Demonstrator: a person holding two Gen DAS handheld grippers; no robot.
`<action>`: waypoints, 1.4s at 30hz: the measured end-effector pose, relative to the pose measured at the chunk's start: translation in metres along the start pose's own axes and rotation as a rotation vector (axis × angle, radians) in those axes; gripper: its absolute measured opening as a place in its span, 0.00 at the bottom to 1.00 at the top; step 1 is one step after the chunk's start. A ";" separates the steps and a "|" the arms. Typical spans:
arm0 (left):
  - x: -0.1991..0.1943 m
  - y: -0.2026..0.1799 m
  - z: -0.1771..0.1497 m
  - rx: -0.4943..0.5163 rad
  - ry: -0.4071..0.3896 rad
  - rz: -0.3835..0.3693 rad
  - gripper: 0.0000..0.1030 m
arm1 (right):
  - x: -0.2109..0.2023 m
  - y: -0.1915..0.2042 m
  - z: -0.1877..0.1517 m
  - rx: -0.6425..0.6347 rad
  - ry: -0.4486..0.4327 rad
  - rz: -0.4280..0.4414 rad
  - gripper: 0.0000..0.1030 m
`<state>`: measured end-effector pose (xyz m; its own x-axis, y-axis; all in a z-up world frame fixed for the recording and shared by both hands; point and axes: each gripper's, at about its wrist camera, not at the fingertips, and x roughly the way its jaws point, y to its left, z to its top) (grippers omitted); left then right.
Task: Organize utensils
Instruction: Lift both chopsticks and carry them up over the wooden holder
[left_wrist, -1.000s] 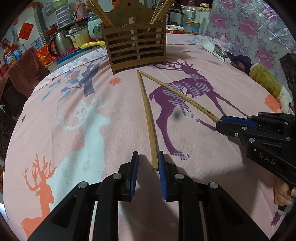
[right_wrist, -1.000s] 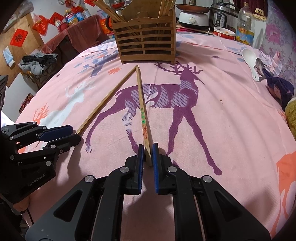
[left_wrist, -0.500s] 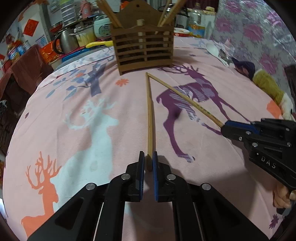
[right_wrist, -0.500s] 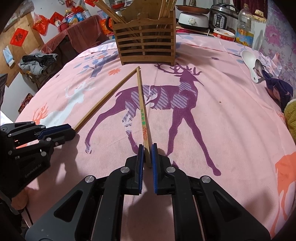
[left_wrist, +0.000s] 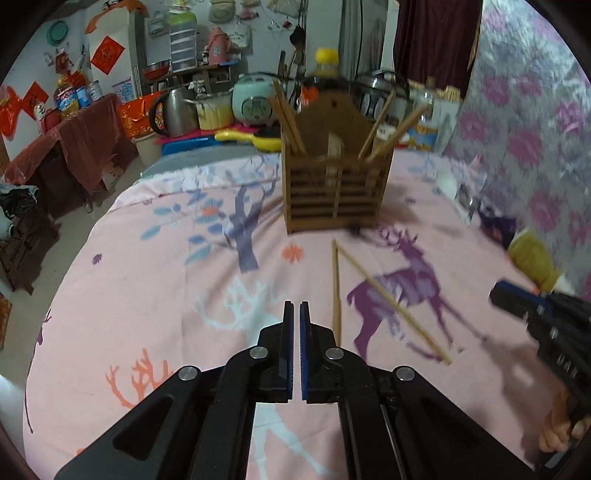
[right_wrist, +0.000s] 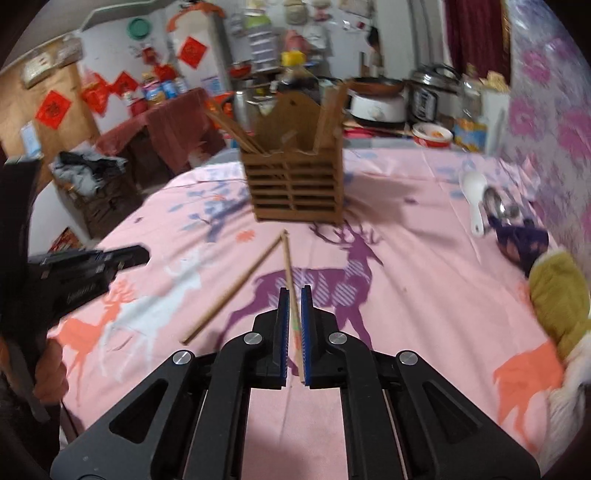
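Observation:
Two chopsticks lie in a V on the pink deer cloth in front of the slatted wooden holder (left_wrist: 336, 192) (right_wrist: 297, 188), which holds several more. The plain chopstick (left_wrist: 335, 288) (right_wrist: 236, 288) rests just right of my left gripper (left_wrist: 297, 304) (right_wrist: 146, 254), which is lifted off the cloth and shut on nothing. The printed chopstick (left_wrist: 391, 299) (right_wrist: 290, 273) also lies flat. My right gripper (right_wrist: 294, 291) (left_wrist: 493, 293) hovers above its near end with the jaws a narrow gap apart and opening. The stick shows through that gap, and the pads do not press on it.
A white spoon (right_wrist: 474, 195) and a metal spoon (right_wrist: 496, 205) lie at the right edge beside a dark cloth (right_wrist: 524, 243) and a yellow towel (right_wrist: 557, 295). A kettle (left_wrist: 173, 110), rice cookers and bottles crowd the space behind the holder. The table's rounded edge drops off at the left.
Both grippers have risen off the cloth. Both chopsticks have come out of the jaws and stayed lying on the cloth. The left jaws have closed fully on nothing.

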<state>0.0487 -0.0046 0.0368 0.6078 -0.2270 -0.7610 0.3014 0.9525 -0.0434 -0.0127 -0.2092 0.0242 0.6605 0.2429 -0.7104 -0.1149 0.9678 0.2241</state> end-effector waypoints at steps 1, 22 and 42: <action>-0.003 0.000 0.000 -0.001 -0.005 -0.006 0.03 | -0.001 0.002 -0.001 -0.015 0.000 0.006 0.13; 0.059 -0.026 -0.046 0.124 0.189 -0.048 0.06 | 0.063 -0.006 -0.040 -0.027 0.204 -0.035 0.06; -0.061 -0.056 0.097 0.125 -0.127 -0.076 0.06 | -0.058 0.007 0.075 -0.065 -0.171 -0.034 0.06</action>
<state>0.0658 -0.0637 0.1479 0.6649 -0.3290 -0.6706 0.4344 0.9007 -0.0112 0.0036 -0.2210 0.1166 0.7810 0.2006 -0.5914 -0.1347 0.9788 0.1540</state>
